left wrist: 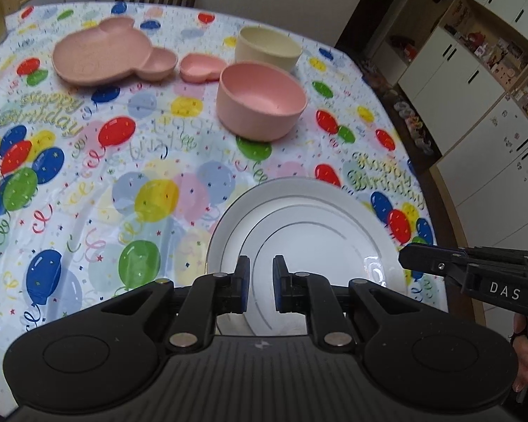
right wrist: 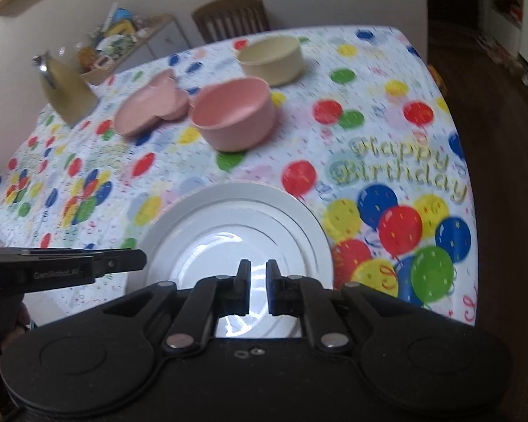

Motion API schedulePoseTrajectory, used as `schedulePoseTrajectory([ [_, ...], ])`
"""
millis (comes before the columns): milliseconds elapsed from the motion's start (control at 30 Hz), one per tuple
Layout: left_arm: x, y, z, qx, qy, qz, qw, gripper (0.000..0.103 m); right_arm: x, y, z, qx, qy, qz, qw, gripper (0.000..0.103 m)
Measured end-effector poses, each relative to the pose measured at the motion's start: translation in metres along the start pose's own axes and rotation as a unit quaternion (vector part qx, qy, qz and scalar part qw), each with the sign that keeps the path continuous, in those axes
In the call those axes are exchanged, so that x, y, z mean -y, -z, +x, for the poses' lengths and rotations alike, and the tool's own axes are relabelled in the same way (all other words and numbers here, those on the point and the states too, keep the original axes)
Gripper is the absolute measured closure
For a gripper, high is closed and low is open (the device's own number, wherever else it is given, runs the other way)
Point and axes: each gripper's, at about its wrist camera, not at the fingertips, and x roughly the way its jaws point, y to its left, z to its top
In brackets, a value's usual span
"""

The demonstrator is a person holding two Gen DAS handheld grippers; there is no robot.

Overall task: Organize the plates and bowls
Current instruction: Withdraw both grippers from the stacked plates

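White round ceramic plate (left wrist: 309,232) right below both jaw pairs, left gripper (left wrist: 260,285) and right gripper (right wrist: 256,286) slightly apart, empty: best pinched at rim.

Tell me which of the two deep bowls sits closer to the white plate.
The pink bowl. It stands between the white plate and the cream bowl, which sits farther back on the table, just behind the pink one.

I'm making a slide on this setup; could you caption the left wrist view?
Left tongs hover slightly open over a white plate, pink bowl and cream bowl beyond.
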Motion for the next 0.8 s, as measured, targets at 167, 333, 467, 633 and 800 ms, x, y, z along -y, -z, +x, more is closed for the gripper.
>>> schedulePoseTrajectory([
  [167,0.014,0.004,-0.024,0.038,-0.006,-0.001,0.9993,0.089,-0.01,-0.005,-0.018,0.026,-0.025,-0.031,0.999,0.095],
  [333,0.026,0.009,-0.044,0.071,-0.019,-0.01,0.9972,0.077,-0.018,-0.007,-0.035,0.05,-0.034,-0.064,0.996,0.095],
  [467,0.031,0.01,-0.055,0.091,-0.032,-0.018,0.9952,0.066,-0.023,-0.009,-0.045,0.062,-0.039,-0.086,0.994,0.095],
  [633,0.032,0.006,-0.071,0.126,-0.054,-0.028,0.9901,0.035,-0.032,-0.018,-0.053,0.077,-0.039,-0.111,0.99,0.094],
  [800,0.019,-0.006,-0.082,0.144,-0.066,-0.037,0.9867,0.029,-0.046,-0.033,-0.055,0.101,-0.044,-0.135,0.985,0.093],
])
